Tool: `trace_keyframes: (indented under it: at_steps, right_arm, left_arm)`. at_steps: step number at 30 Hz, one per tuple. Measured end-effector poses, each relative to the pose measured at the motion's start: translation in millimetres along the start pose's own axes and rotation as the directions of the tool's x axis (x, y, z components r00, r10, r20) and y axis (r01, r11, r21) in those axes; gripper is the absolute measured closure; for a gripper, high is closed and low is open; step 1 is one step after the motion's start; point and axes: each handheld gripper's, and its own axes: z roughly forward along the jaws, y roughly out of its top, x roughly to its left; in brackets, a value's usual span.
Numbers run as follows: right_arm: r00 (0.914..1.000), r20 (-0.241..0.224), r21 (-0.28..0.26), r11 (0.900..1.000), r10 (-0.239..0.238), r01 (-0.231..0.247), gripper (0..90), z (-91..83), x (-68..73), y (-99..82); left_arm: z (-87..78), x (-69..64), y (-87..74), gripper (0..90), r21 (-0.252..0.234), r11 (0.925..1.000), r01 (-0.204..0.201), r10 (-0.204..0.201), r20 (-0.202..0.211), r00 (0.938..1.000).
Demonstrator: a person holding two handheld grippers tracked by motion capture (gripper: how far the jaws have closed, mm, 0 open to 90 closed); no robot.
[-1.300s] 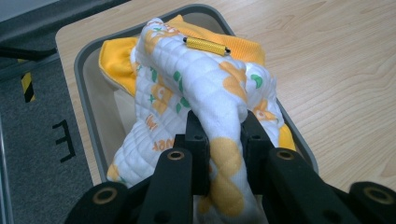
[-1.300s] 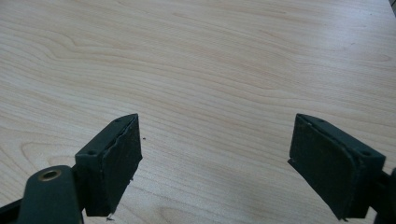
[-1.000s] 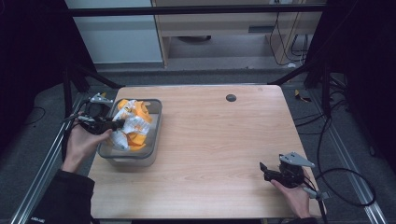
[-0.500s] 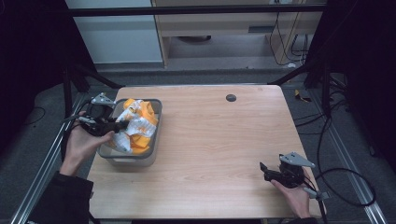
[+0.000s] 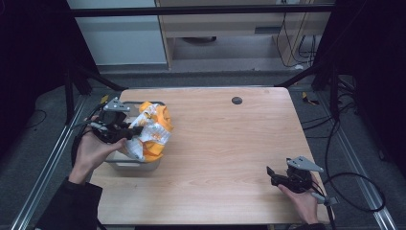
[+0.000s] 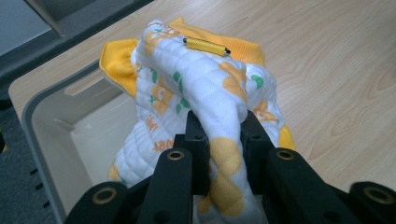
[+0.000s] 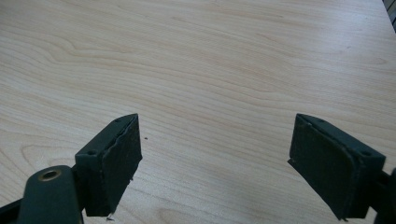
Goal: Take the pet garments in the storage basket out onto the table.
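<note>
Left gripper [image 5: 128, 130] jaws clamped on fold of cloth [image 6: 205, 102], white-and-orange quilted bundle hanging half over bin [image 6: 42, 121] rim, part draped toward tabletop [image 5: 225, 143]. Risk: grip is on one thick fold only; bundle could slip free, or trailing end snag rim and drag bin along. Fold sits right between jaws, bulging above them. Right gripper [image 5: 282, 178] near tabletop's front right corner, jaws wide apart, holding nothing, well apart from cloth.

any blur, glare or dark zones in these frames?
High view: soft and low in detail, surroundings nearly black, table evenly lit. Left gripper view: cloth sharp, the near gripper body slightly soft. Right gripper view: wood grain crisp, faint sheen, no harsh glare.
</note>
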Motion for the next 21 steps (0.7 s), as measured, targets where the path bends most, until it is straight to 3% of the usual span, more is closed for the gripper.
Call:
trace_keyframes:
  at_steps: [21]
  right_arm:
    - [1.0000, -0.001, -0.002, 1.0000, -0.002, 0.002, 16.2, -0.5, -0.7, -0.8]
  left_arm:
    - [29.2, -30.7, 7.9, 77.0, 0.003, 0.9989, -0.047, 0.047, 0.079, 0.9958]
